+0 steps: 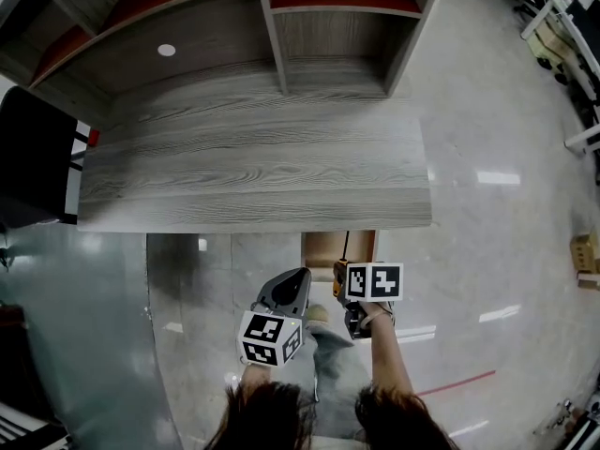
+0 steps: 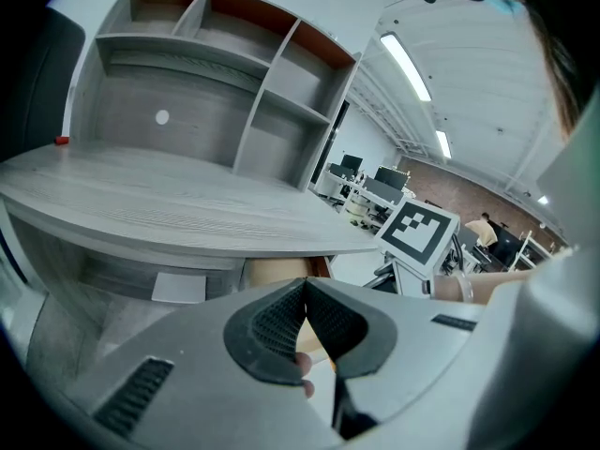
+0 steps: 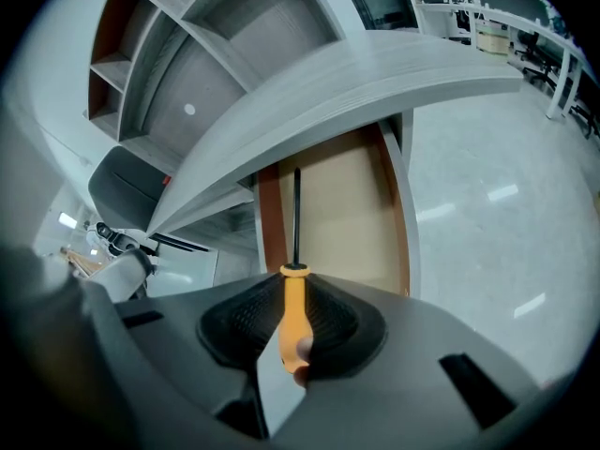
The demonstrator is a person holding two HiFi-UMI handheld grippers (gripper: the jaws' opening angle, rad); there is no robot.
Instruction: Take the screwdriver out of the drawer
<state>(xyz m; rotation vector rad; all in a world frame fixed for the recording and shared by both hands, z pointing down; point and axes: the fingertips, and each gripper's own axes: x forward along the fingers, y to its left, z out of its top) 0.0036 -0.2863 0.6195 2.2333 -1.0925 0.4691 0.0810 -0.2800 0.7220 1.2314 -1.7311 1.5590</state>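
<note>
While its orange handle is clamped between the fingers of the right gripper point(image 3: 293, 281), the screwdriver point(image 3: 294, 319) points a thin dark shaft out over the open drawer point(image 3: 349, 204). The drawer's tan inside shows below the edge of the grey woodgrain bench point(image 1: 253, 172). Just beside, the left gripper point(image 2: 303, 287) hangs with fingers pressed together on nothing.

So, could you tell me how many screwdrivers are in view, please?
1: the screwdriver is held in the right gripper, its shaft over the open drawer. The drawer's rear, under the desk, is hidden.
</note>
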